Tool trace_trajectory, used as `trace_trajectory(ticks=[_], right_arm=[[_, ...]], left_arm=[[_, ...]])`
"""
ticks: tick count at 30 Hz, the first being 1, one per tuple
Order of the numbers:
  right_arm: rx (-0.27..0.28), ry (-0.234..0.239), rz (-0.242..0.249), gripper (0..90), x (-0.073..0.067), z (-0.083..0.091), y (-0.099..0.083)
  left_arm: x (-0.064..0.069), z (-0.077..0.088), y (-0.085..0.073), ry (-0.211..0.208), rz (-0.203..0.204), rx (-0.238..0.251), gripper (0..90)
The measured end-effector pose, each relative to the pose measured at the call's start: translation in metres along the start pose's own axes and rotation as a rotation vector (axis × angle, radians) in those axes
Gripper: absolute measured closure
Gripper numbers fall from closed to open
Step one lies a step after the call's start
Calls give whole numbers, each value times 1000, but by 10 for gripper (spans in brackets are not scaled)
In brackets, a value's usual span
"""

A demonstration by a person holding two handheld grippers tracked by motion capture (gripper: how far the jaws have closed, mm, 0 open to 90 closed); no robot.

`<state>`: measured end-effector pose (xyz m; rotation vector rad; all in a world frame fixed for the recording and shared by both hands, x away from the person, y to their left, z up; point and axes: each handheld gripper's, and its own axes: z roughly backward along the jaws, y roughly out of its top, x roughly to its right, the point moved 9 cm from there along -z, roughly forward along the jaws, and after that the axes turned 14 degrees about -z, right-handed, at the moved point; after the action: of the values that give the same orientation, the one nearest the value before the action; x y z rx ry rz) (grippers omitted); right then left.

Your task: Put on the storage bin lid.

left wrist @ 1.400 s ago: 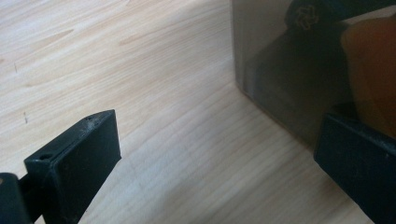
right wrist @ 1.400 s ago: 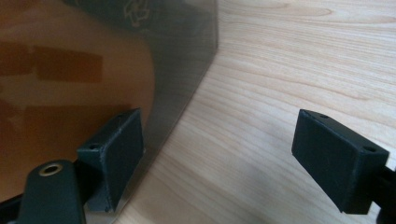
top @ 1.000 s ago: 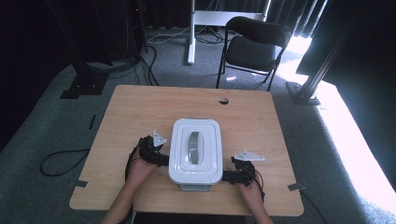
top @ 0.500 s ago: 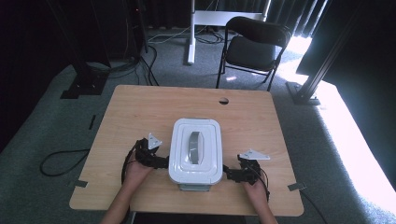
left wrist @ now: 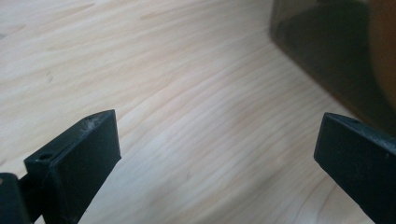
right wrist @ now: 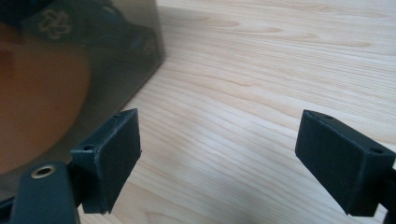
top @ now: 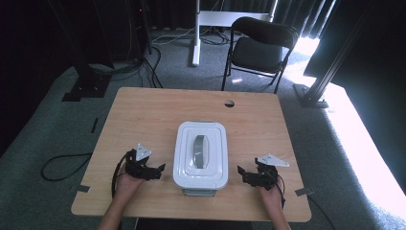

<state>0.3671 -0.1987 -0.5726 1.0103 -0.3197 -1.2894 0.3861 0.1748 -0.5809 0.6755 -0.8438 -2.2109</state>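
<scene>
A person's two hands flank a lidded white container (top: 200, 154) on a wooden surface (top: 143, 115), each holding a two-jaw tool with its jaws spread wide and nothing between them. The left tool (top: 158, 170) sits just off the container's left flank and the right tool (top: 242, 173) just off its right, both level with the end of the box nearest the person and neither touching it. The container's long axis runs away from the person, so its two long sides face the tools; a grey handle (top: 199, 151) lies along that axis on the lid. From the left tool (left wrist: 215, 154), the box's smoky translucent wall (left wrist: 327, 60) stands ahead and off to its right; from the right tool (right wrist: 219, 154), the same kind of wall (right wrist: 93, 60), with something orange blurred behind it, stands ahead and off to its left. Each tool is about equally near its own side, which suggests a two-sided approach: either could close the short gap by swinging inward toward the box. A black folding chair (top: 261, 45) stands on the carpet beyond the far edge of the surface.
</scene>
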Motion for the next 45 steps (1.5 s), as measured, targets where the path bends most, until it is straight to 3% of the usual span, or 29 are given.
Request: trace_trajectory(ticks=[11,17,31,36,38,43,45], right_arm=[[27,-28,-29,135,17,10,1],[45,-46,-51,132,28,18,1],[73,-185,-91,130,69,34,-1],[73,-235,-108,128,85,39,-2],[77,-274,-119,128,93,42,-2],[72,-289,-162,129,101,44,-4],[63,-322,-167,129,104,43,-6]], left_arm=[[-9,17,-32,37,50,-27,8],[-16,31,-42,66,76,-16,8],[-39,51,-72,126,167,-38,8],[-46,54,-84,152,185,-73,8],[-52,57,-88,170,209,-86,8],[-62,60,-102,213,257,-134,8],[-65,61,-107,224,271,-148,8]])
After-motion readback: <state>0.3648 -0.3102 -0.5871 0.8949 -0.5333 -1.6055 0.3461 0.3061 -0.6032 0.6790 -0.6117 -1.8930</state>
